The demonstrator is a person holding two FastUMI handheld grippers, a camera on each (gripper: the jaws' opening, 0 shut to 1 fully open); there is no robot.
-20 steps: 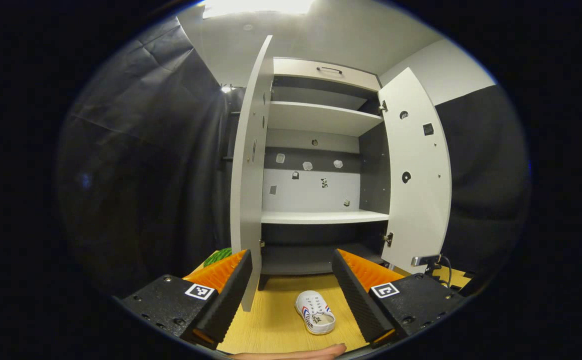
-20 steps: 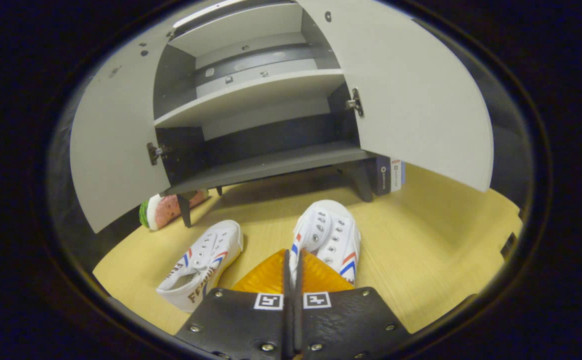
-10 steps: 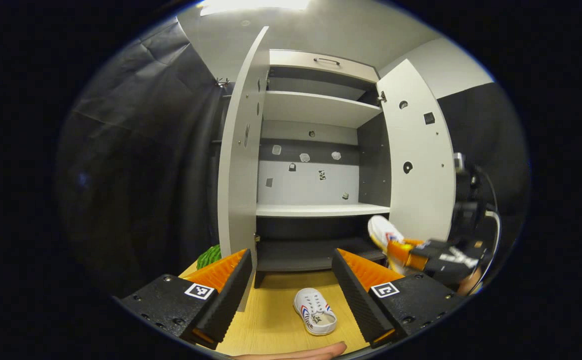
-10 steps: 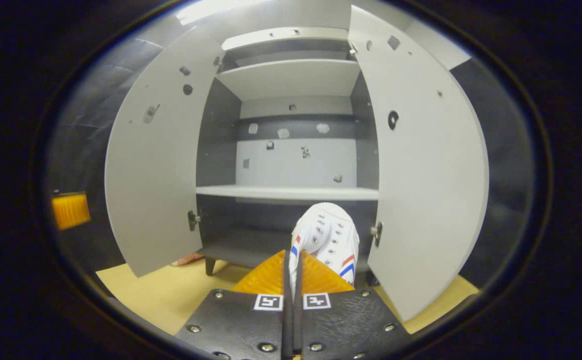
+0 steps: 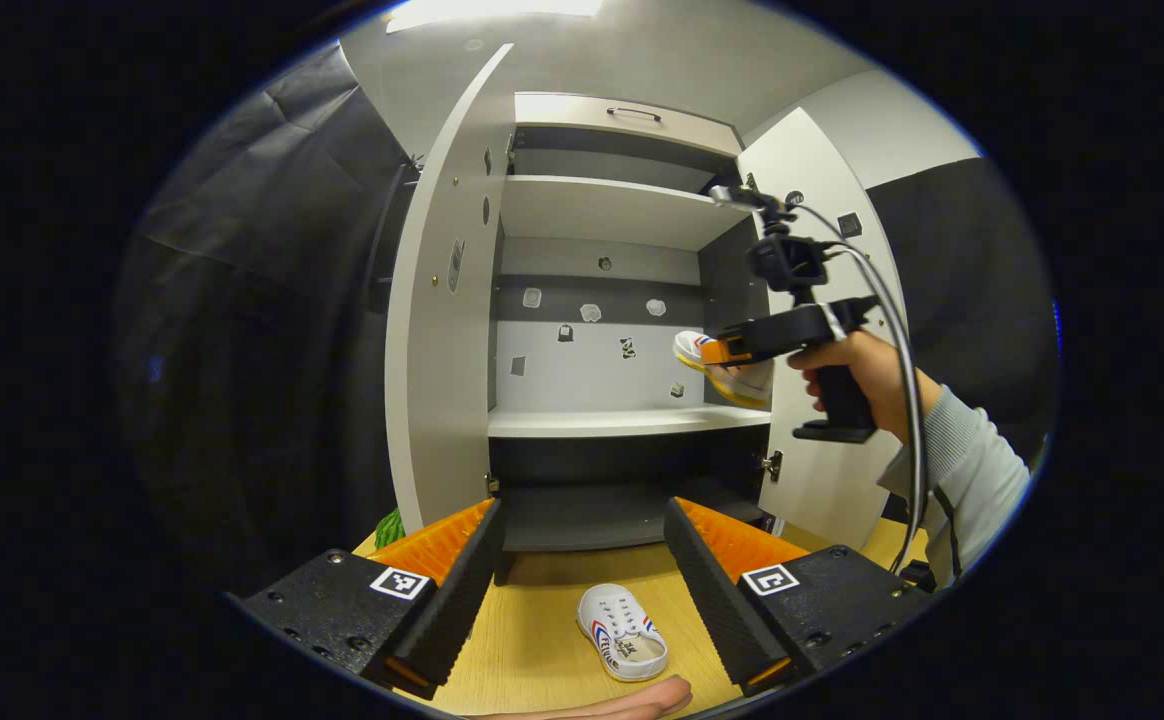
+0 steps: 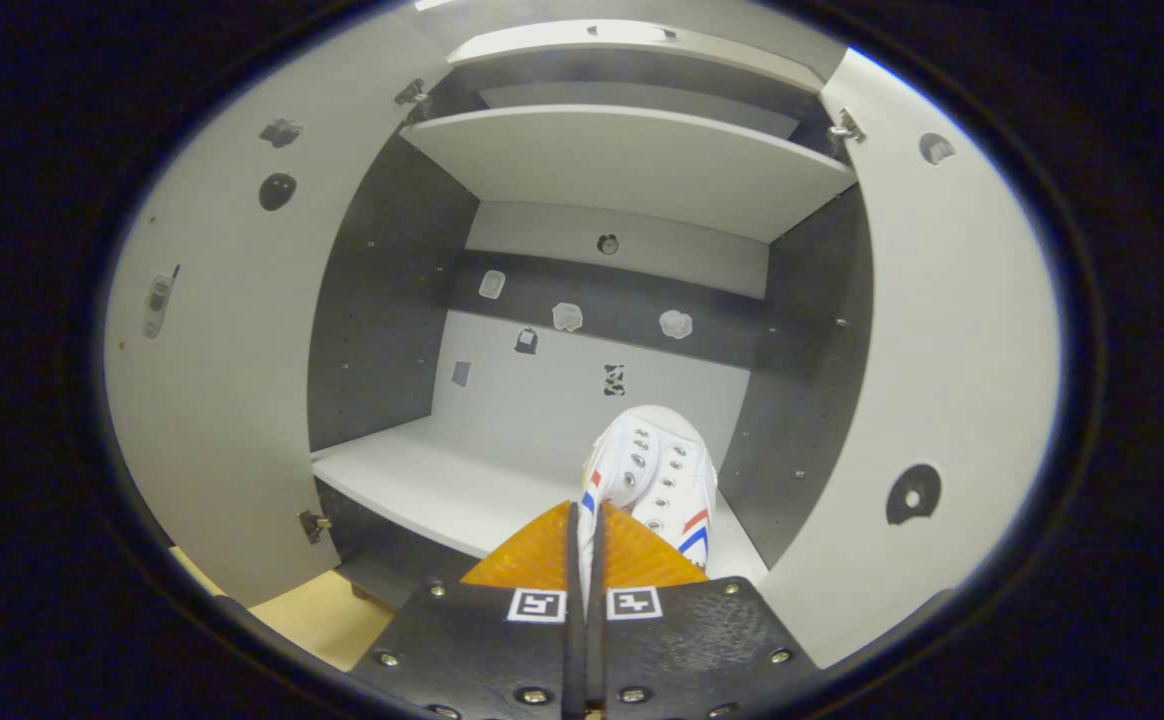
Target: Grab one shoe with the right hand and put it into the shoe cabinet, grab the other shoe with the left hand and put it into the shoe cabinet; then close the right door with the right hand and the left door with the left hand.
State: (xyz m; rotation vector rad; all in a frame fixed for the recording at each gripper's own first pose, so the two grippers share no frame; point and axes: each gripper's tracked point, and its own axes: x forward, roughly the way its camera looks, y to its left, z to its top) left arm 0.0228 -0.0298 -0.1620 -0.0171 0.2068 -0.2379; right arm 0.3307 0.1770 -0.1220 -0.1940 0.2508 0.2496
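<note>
My right gripper (image 6: 587,520) is shut on a white shoe (image 6: 654,478) with red and blue stripes, toe forward, held above the middle shelf (image 6: 412,480) of the shoe cabinet. In the left gripper view that same shoe (image 5: 732,368) hangs in the right gripper (image 5: 727,350) just above the middle shelf (image 5: 622,422), by the right door (image 5: 822,300). The other white shoe (image 5: 622,633) lies on the wooden floor (image 5: 532,650) between the fingers of my open left gripper (image 5: 582,580), some way in front of it. Both cabinet doors stand open.
The left door (image 5: 437,340) stands edge-on, close to my left gripper. A person's hand and grey sleeve (image 5: 962,470) hold the right gripper, with a cable hanging from it. A green and red watermelon-like thing (image 5: 392,525) lies on the floor behind the left door. A fingertip (image 5: 622,700) shows at the bottom.
The right gripper has lifted its shoe from floor level up to the middle shelf and closer into the cabinet. The left gripper has hardly moved; the second shoe lies still.
</note>
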